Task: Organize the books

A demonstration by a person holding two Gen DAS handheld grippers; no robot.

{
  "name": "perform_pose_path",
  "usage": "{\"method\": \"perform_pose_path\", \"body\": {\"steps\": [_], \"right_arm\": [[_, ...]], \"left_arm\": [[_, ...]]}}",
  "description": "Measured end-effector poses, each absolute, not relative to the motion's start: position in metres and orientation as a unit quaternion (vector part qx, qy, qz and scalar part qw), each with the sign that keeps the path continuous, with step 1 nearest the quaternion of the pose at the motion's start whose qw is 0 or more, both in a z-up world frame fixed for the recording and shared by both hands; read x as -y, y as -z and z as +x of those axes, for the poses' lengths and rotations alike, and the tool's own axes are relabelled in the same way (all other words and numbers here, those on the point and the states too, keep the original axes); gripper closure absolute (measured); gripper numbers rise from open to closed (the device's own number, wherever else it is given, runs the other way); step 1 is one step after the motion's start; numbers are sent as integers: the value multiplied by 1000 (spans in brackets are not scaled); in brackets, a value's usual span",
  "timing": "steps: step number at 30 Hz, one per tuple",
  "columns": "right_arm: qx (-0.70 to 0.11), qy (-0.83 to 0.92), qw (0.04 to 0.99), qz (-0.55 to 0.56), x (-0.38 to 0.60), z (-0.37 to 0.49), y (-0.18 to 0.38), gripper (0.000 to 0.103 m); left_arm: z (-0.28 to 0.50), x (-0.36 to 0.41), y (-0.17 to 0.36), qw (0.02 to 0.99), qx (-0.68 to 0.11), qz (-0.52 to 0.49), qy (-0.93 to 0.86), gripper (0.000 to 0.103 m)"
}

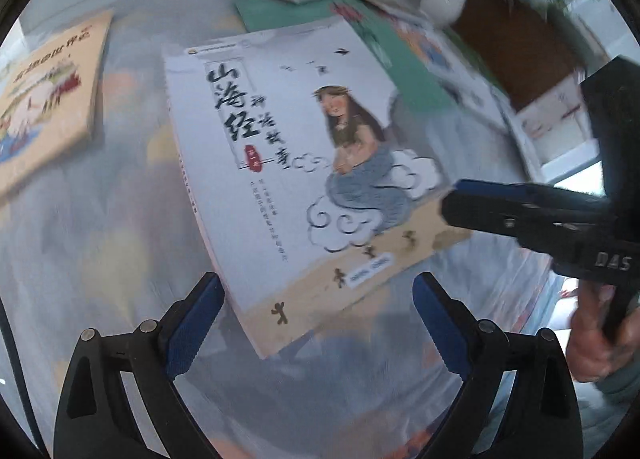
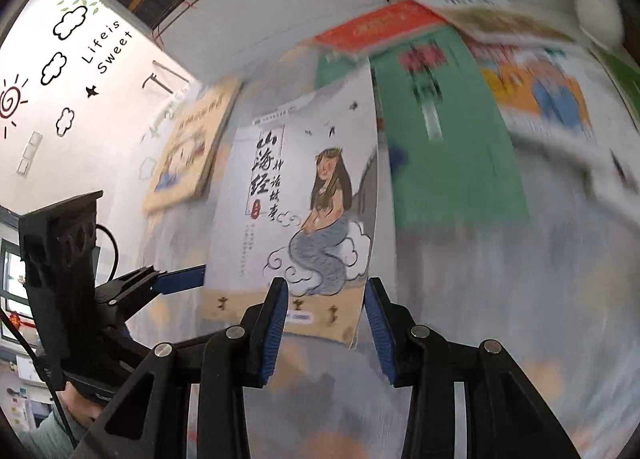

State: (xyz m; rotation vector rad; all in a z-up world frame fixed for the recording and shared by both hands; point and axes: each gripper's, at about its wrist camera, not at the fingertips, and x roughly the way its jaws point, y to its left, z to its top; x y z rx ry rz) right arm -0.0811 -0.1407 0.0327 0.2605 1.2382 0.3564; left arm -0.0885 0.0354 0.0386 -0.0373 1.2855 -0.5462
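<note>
Several books lie scattered on the worktop (image 1: 80, 243); the white mermaid book (image 1: 288, 163) sits in the middle, a tan book (image 1: 48, 99) to its left, green book (image 2: 452, 139) and red book (image 2: 380, 25) beyond. Left gripper (image 1: 320, 323) fingers stand wide, empty, over its near corner. Right gripper (image 2: 326, 323) fingers stand narrower, straddling its near right corner without pressing

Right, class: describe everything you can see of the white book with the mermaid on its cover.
The white mermaid book is a thin paperback with a glossy-looking cover: black brush-style Chinese title, a small red seal, a long-haired mermaid seated on outlined clouds, and a tan band with small dark figures along the bottom. It is closed, face up, and looks tilted rather than flat on the pale patterned cloth. Its far edge overlaps a green book. The right gripper straddles its bottom right corner; whether the pads press is unclear.
</note>
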Motion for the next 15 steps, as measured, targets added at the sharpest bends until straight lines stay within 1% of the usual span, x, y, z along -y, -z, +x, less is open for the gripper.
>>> {"method": "perform_pose_path", "body": {"steps": [3,6,9,12,14,15], "right_arm": [[-595,-148,782,108,147,-108,-21,62],[-618,-135,763,132,160,-116,-4,62],[-619,-124,760,153,168,-116,0,62],[-613,-115,767,149,171,-108,-5,61],[-608,-114,772,145,168,-100,-9,55],[-603,-112,777,144,167,-98,-11,50]], "left_arm": [[-104,-32,-33,769,-593,-30,237,9],[-106,-35,-37,761,-599,-58,241,9],[-105,-42,-41,763,-596,-76,238,9],[-114,-59,-41,769,-592,-92,224,9],[-119,-65,-37,767,-595,-105,217,9],[-119,-66,-33,764,-600,-107,212,9]]}}
